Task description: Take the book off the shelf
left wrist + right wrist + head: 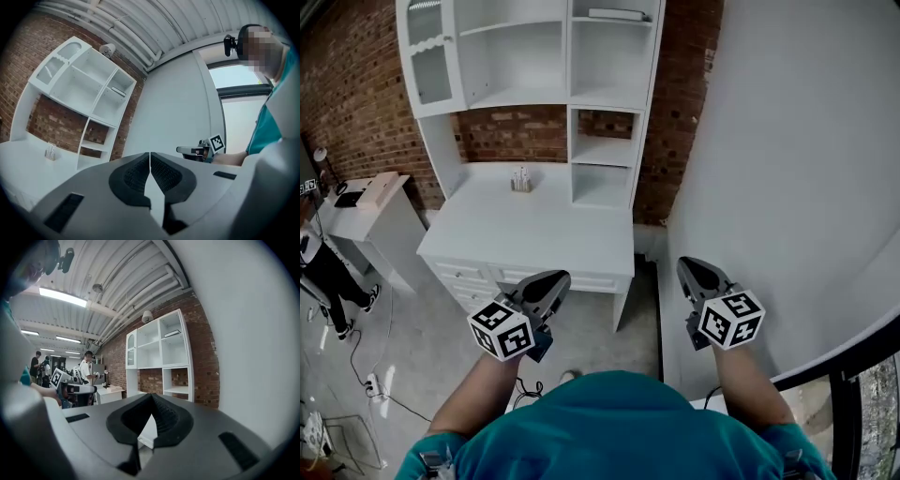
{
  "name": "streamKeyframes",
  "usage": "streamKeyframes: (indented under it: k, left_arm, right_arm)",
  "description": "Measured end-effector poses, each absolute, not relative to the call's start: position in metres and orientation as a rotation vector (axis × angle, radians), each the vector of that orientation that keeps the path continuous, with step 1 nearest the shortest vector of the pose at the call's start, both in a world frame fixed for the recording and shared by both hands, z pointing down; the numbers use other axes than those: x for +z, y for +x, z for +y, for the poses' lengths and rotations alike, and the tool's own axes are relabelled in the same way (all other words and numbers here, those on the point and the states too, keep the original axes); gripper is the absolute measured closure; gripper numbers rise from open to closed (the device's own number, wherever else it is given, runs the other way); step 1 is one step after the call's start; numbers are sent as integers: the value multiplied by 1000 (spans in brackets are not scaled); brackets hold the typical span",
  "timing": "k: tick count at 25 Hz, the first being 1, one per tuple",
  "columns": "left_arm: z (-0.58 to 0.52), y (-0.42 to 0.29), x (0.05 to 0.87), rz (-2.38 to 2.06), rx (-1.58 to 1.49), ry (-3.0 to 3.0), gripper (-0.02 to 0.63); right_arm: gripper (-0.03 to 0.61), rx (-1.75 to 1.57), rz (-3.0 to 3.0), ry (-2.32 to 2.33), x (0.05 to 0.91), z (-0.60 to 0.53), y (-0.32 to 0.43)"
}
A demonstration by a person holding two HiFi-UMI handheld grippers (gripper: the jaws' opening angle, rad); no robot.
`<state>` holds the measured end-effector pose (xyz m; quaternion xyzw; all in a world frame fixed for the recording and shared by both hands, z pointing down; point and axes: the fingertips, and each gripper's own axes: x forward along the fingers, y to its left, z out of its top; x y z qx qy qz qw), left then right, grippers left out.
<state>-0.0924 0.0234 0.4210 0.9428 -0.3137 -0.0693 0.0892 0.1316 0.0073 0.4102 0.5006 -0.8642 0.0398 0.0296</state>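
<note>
The book (616,14) lies flat on the top right shelf of the white desk hutch (567,94). It also shows as a thin dark slab in the left gripper view (118,92) and the right gripper view (172,333). Both grippers are held level, well short of the desk, in front of the person's chest. My left gripper (553,279) (150,154) is shut with nothing between its pads. My right gripper (687,266) (151,395) is also shut and empty. Each gripper is visible from the other's camera: the right gripper (187,150) and the left gripper (86,389).
A white desk (534,230) with drawers stands under the hutch, with a small holder (521,180) on it. A grey wall (787,169) runs close on the right. A white side table (366,211), a person (328,272) and floor cables (375,384) are on the left.
</note>
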Motion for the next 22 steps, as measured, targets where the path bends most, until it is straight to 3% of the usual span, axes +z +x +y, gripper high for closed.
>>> streamKeyframes:
  k: [12,22]
  left_arm:
    - [-141,-137,407,-695,-137,2879,592]
    - [-215,-126,413,-610,-106,2850,592]
  right_arm:
    - [557,82,-2608,1692,383,-141,83]
    - [557,111,-2563,1759,385,-207,98]
